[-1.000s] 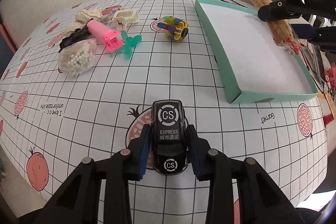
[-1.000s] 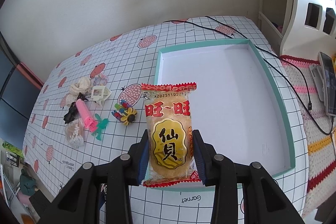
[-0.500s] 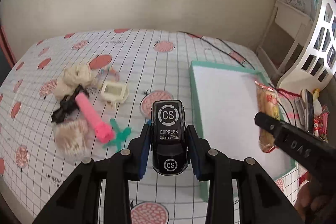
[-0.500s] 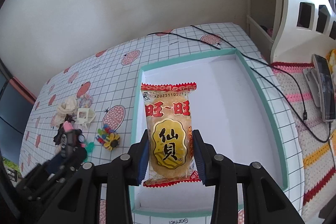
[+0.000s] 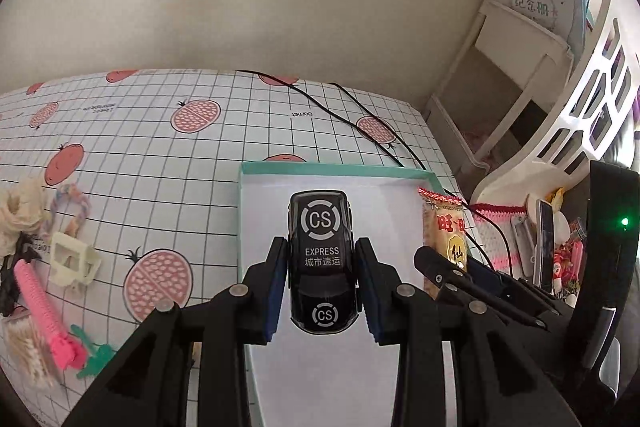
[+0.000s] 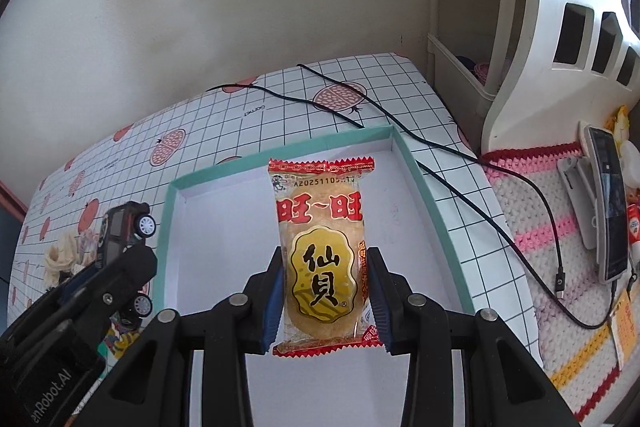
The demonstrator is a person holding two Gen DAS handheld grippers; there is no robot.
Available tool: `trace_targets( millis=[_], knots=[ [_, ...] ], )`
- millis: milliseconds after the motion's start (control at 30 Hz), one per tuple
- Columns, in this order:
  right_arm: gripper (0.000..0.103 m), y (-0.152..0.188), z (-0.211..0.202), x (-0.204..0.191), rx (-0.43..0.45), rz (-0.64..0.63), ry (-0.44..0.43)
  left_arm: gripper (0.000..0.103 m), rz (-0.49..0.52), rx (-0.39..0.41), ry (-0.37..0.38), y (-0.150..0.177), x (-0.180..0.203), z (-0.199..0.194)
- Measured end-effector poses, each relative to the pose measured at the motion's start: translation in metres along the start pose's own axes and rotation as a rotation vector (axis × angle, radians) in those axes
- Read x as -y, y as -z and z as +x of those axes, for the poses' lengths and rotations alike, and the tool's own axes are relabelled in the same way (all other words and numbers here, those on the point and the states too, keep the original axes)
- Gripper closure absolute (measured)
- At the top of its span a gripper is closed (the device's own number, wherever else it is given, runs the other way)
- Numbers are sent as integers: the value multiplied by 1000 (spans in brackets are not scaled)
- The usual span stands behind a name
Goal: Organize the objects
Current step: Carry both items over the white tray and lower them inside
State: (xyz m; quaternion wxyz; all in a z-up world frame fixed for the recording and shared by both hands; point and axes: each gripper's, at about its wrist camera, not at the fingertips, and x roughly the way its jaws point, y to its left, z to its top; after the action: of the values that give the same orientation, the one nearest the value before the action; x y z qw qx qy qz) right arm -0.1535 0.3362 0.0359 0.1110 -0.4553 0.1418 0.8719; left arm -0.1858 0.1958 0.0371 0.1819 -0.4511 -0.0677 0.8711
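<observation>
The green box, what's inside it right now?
The green box shows only bare white floor. The snack packet in the right gripper and the toy car in the left gripper cover part of that floor.

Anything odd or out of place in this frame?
Nothing damaged or spilled. One thing to note: black cables trail across the table and over the far right corner of the teal tray. Both loads look square: toy car in the left hand-held gripper, rice cracker packet in the right hand-held gripper.
</observation>
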Motion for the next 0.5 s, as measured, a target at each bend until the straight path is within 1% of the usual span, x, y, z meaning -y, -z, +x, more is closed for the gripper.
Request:
trace_targets(
  millis=[167, 333, 433, 500],
  knots=[
    [63, -4, 24, 2, -18, 3, 6, 68, -37, -38, 29, -3, -6, 32],
    [63, -7, 40, 9, -49, 23, -1, 68, -51, -75, 7, 0, -15, 59],
    [63, -7, 46, 13, -60, 32, -11, 68, -69, -91, 14, 2, -19, 69],
    [63, -7, 49, 14, -63, 30, -15, 68, -64, -96, 4, 3, -18, 73]
  ],
)
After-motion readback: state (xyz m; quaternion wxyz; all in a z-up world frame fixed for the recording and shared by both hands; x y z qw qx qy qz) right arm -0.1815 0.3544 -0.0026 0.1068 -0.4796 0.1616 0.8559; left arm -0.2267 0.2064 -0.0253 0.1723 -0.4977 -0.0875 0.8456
